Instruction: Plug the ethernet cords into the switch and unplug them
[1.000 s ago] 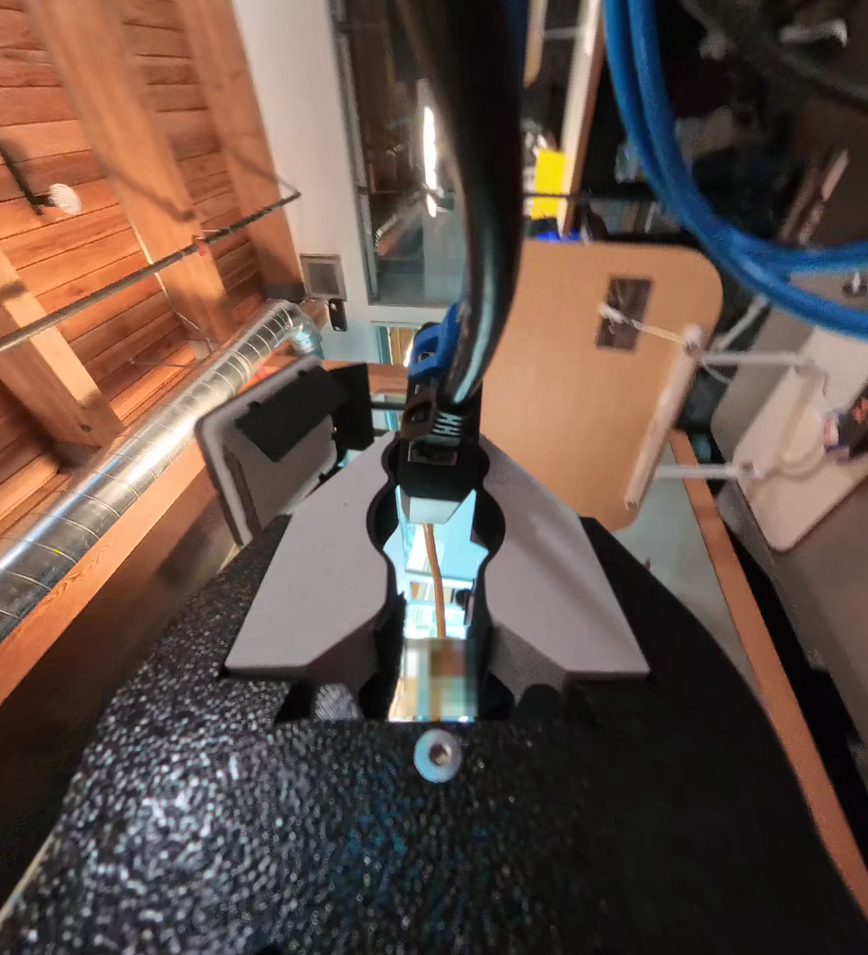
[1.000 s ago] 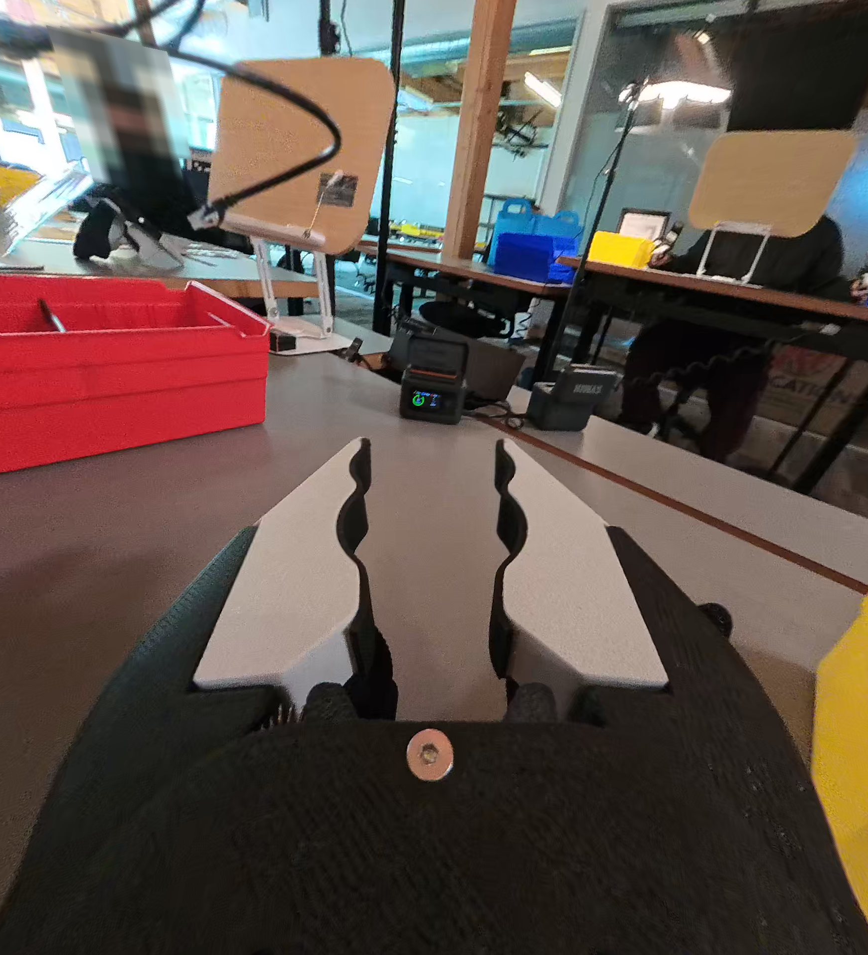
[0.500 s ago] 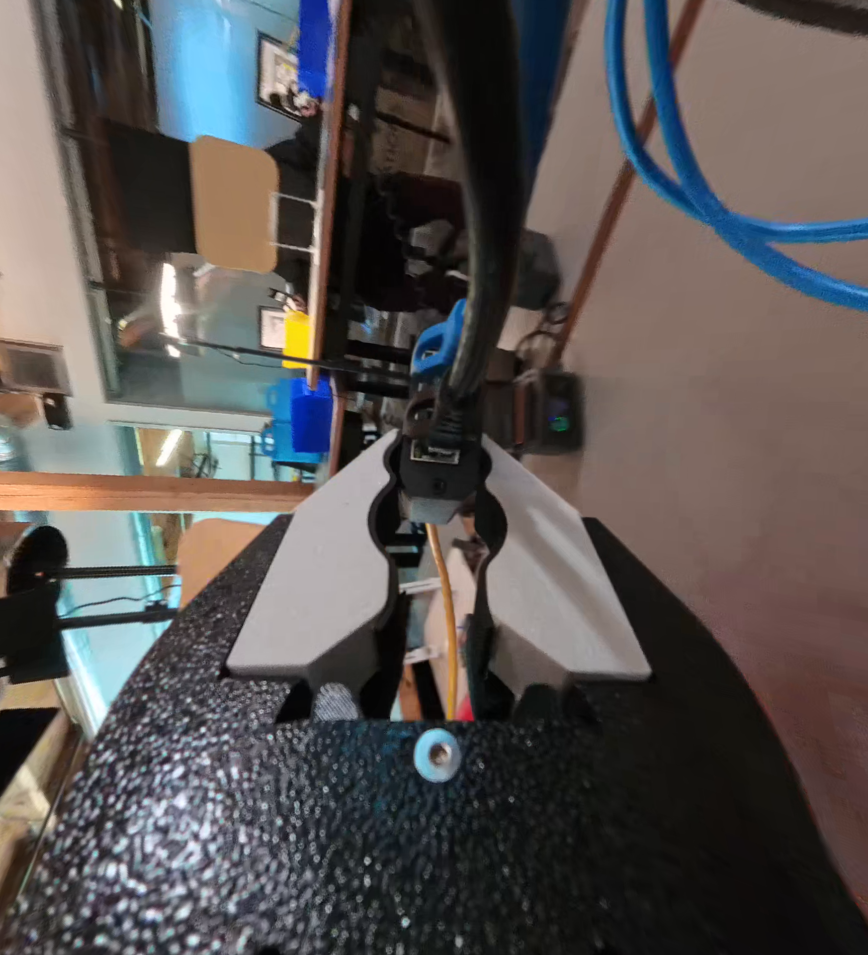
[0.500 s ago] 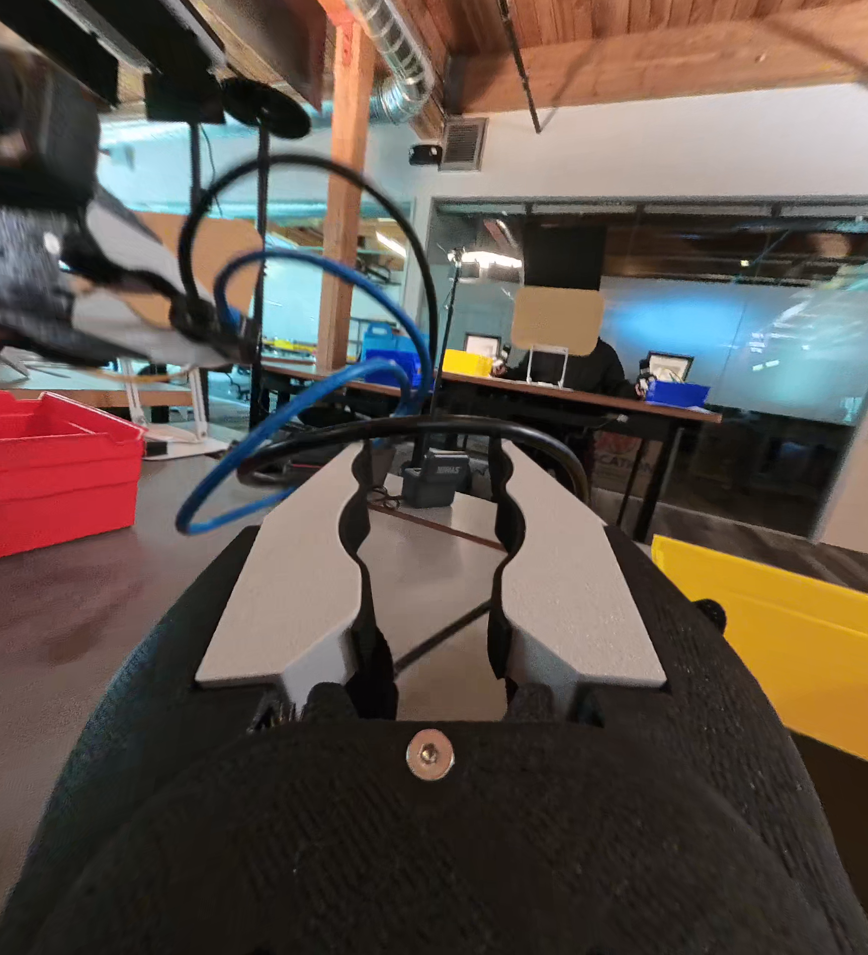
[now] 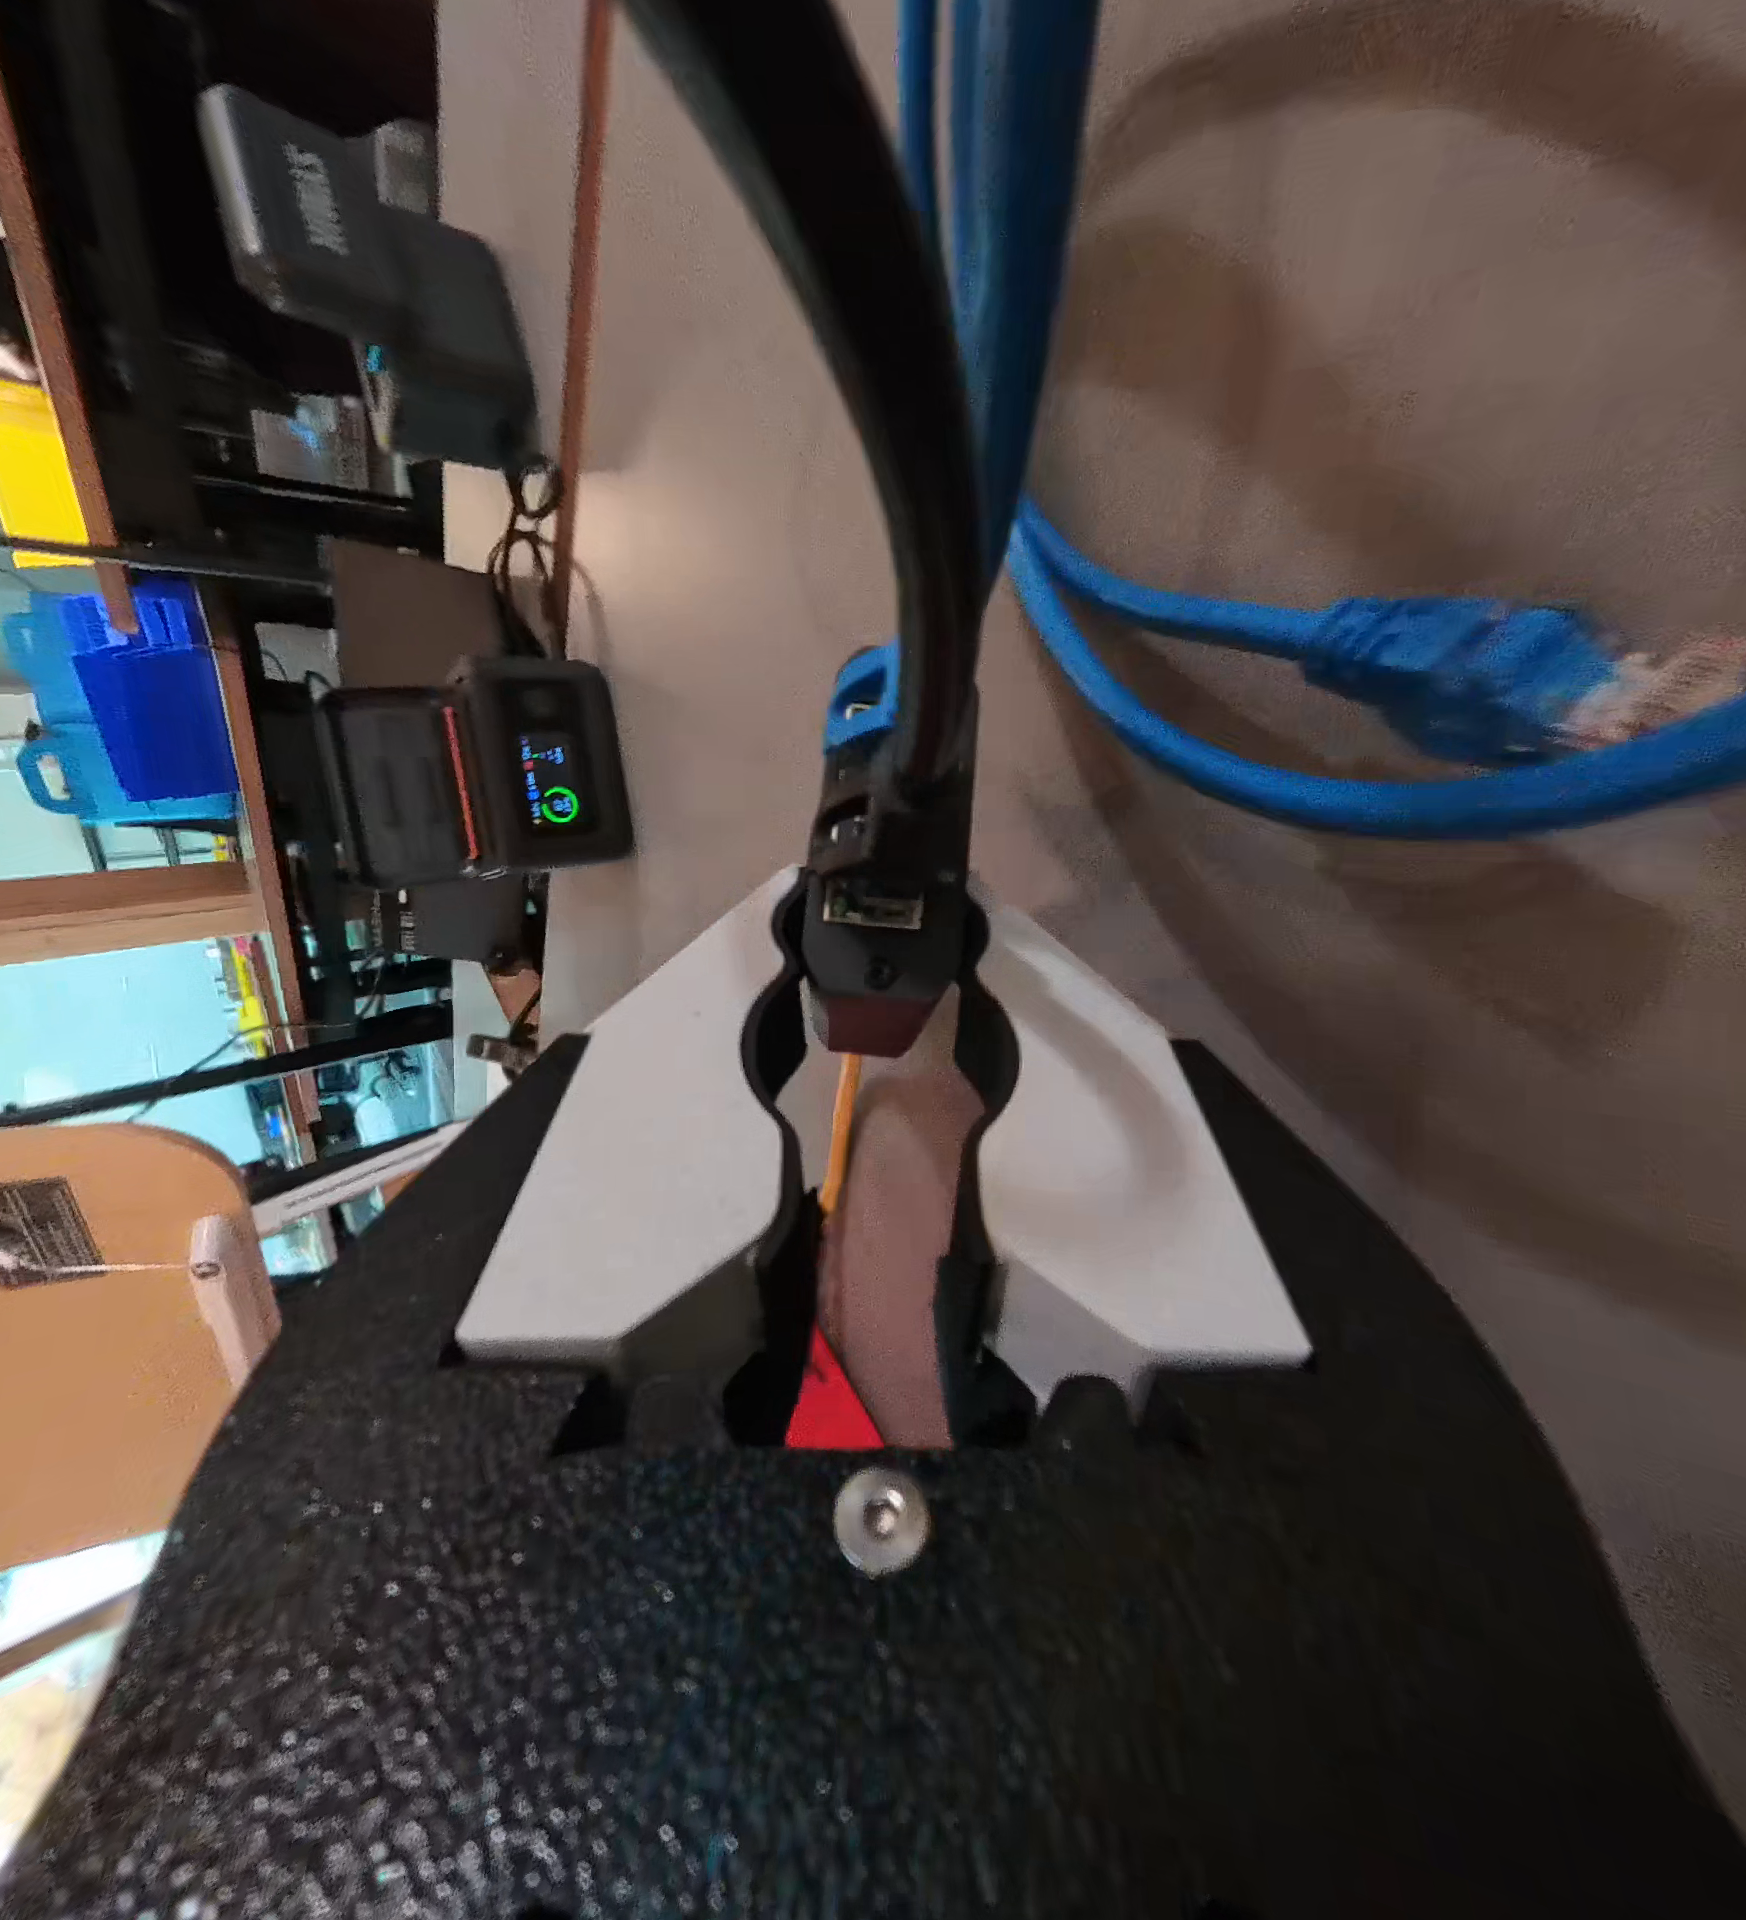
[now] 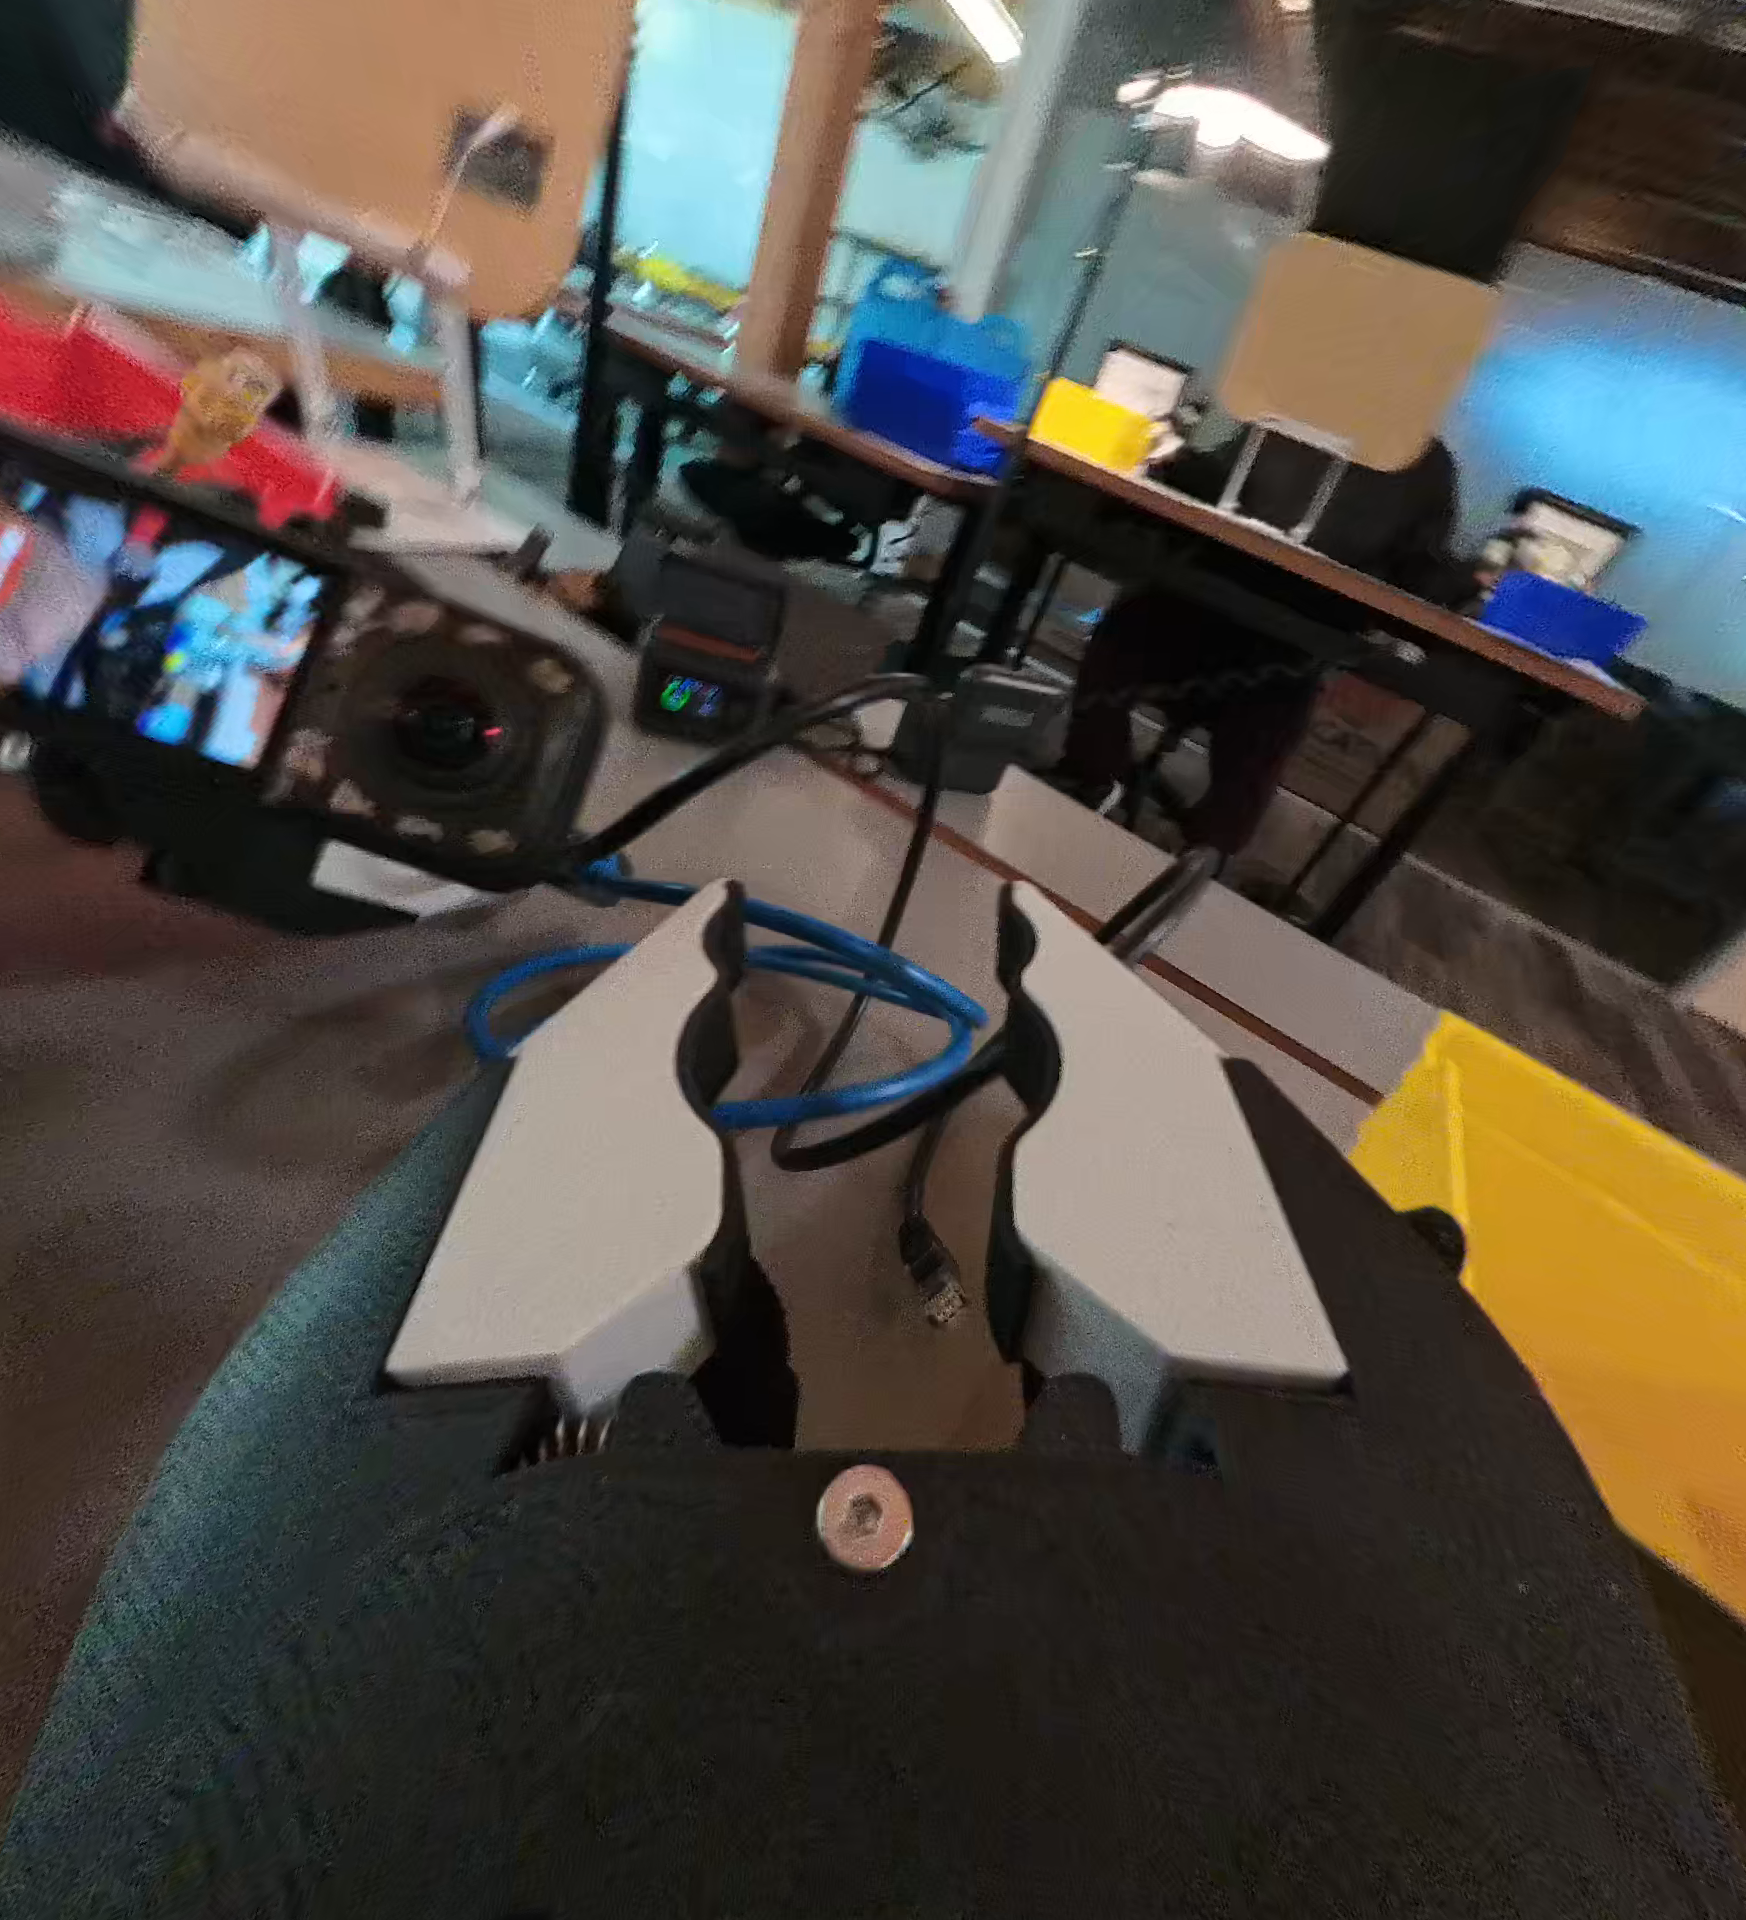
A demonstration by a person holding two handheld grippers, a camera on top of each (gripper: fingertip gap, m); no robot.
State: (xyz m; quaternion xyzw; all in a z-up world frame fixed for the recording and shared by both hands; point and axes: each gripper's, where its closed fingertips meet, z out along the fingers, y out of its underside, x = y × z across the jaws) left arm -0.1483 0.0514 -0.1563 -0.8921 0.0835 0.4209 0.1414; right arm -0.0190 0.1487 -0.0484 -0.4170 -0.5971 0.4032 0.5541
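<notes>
The left claw pinches the small black switch box with black and blue cords plugged in. Near it, the right claw gapes empty; unplugging looks left.

The gap between the right gripper fingers is unobstructed; a black cord and its plug lie on the table directly below it. A blue cord loop crosses the path just ahead. A yellow bin blocks the right side. The left gripper, toward the far left, occupies that approach. Bare table remains at the near left.
</notes>
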